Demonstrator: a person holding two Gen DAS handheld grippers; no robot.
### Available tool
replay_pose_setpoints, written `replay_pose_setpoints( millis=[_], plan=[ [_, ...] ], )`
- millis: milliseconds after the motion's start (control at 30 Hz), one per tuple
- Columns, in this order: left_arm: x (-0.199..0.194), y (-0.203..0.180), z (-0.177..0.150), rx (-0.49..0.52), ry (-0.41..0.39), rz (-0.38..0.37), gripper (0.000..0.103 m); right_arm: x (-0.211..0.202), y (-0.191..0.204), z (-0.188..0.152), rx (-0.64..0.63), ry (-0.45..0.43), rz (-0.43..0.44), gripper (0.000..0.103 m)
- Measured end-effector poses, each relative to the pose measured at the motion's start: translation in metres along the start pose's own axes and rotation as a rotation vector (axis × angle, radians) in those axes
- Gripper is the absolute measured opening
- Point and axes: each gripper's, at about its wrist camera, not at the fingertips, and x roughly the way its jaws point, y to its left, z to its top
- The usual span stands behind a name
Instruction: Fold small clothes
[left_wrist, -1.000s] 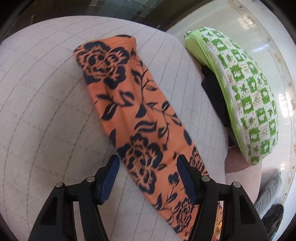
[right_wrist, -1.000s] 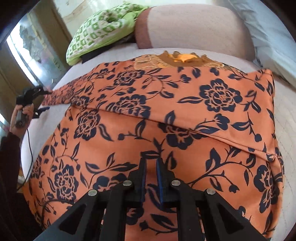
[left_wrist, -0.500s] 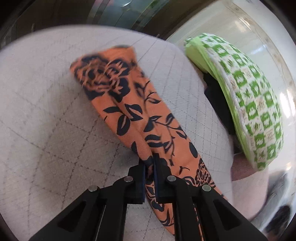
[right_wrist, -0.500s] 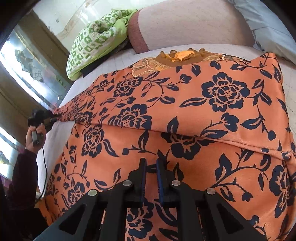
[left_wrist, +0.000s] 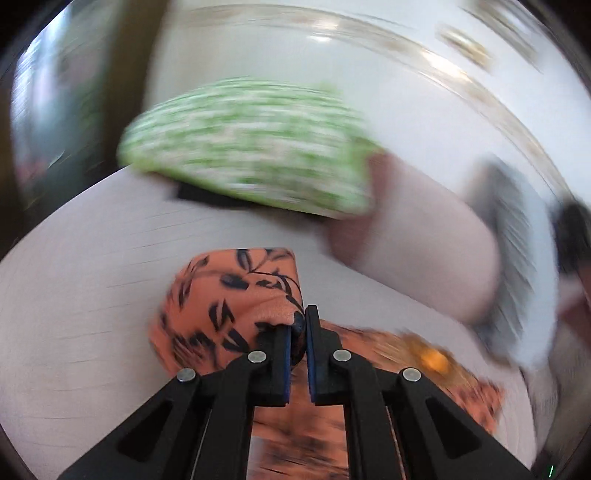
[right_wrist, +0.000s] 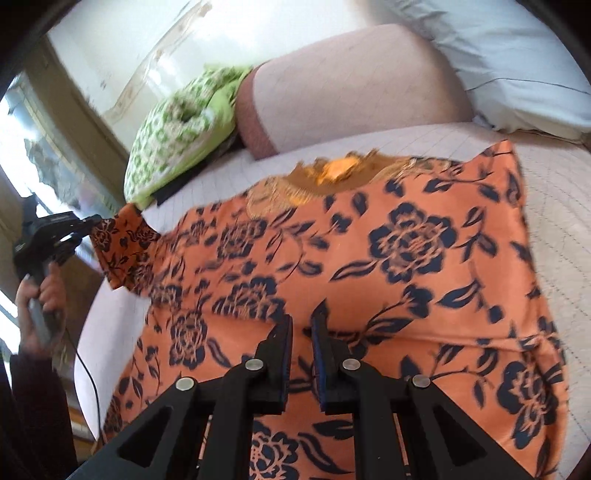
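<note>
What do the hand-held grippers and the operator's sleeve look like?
Both hand-held grippers, left and right, are matte black with angular linkage arms, silver pivot pins and dark blue pads. A thin black cable hangs from the left one's handle. The sleeve is dark.

The garment was spread on the bed, neckline twd the bolster behind it. A pillow was set to the bolster's right, a folded blanket to its left. One sleeve was held off the bed at left, btwn the left hand-held gripper tips.
</note>
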Motion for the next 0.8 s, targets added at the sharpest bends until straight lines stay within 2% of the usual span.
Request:
replay_pose_setpoints(
  millis=[67, 100, 167, 233, 267, 300, 333, 400, 433, 500, 567, 633, 667, 700, 733, 800],
  plan=[
    [0.003, -0.063, -0.02, 0.136, 0.021, -0.071, 0.006, -0.007, -0.008, 0.005, 0.031, -0.028, -0.01, 0.013],
    [0.006, -0.101, -0.038, 0.235, 0.045, -0.115, 0.007, -0.011, -0.013, 0.007, 0.049, -0.041, -0.014, 0.013],
    [0.017, -0.149, -0.066, 0.389, 0.121, -0.159, 0.009, -0.018, -0.023, 0.012, 0.079, -0.063, -0.024, 0.013],
    [0.028, -0.18, -0.092, 0.513, 0.212, -0.192, 0.02, -0.024, -0.032, 0.015, 0.095, -0.082, -0.056, 0.013],
    [0.029, -0.186, -0.099, 0.539, 0.23, -0.2, 0.023, -0.027, -0.037, 0.016, 0.102, -0.092, -0.074, 0.013],
    [0.029, -0.186, -0.099, 0.541, 0.227, -0.202, 0.033, -0.031, -0.043, 0.018, 0.119, -0.101, -0.086, 0.013],
    [0.026, -0.18, -0.093, 0.522, 0.21, -0.201, 0.051, -0.034, -0.05, 0.02, 0.139, -0.107, -0.092, 0.013],
    [0.016, -0.154, -0.07, 0.429, 0.151, -0.211, 0.076, -0.039, -0.063, 0.022, 0.188, -0.114, -0.096, 0.013],
    [0.009, -0.135, -0.055, 0.356, 0.114, -0.224, 0.08, -0.04, -0.067, 0.024, 0.206, -0.113, -0.089, 0.013],
    [0.001, -0.107, -0.034, 0.254, 0.087, -0.255, 0.081, -0.039, -0.07, 0.025, 0.214, -0.11, -0.09, 0.013],
    [0.0, -0.081, -0.019, 0.184, 0.078, -0.22, 0.082, -0.034, -0.067, 0.025, 0.197, -0.093, -0.089, 0.013],
    [0.015, -0.054, -0.013, 0.145, 0.099, -0.069, 0.082, -0.025, -0.059, 0.024, 0.172, -0.066, -0.078, 0.013],
    [0.028, -0.04, -0.013, 0.135, 0.135, 0.025, 0.082, -0.021, -0.052, 0.021, 0.15, -0.055, -0.074, 0.013],
    [0.04, -0.027, -0.016, 0.118, 0.177, 0.081, 0.082, -0.018, -0.046, 0.019, 0.123, -0.049, -0.075, 0.013],
    [0.056, -0.012, -0.02, 0.084, 0.232, 0.125, 0.082, -0.015, -0.035, 0.017, 0.073, -0.044, -0.084, 0.013],
    [0.077, 0.01, -0.03, 0.022, 0.315, 0.155, 0.082, -0.01, -0.01, 0.014, -0.055, -0.034, -0.129, 0.013]
  ],
)
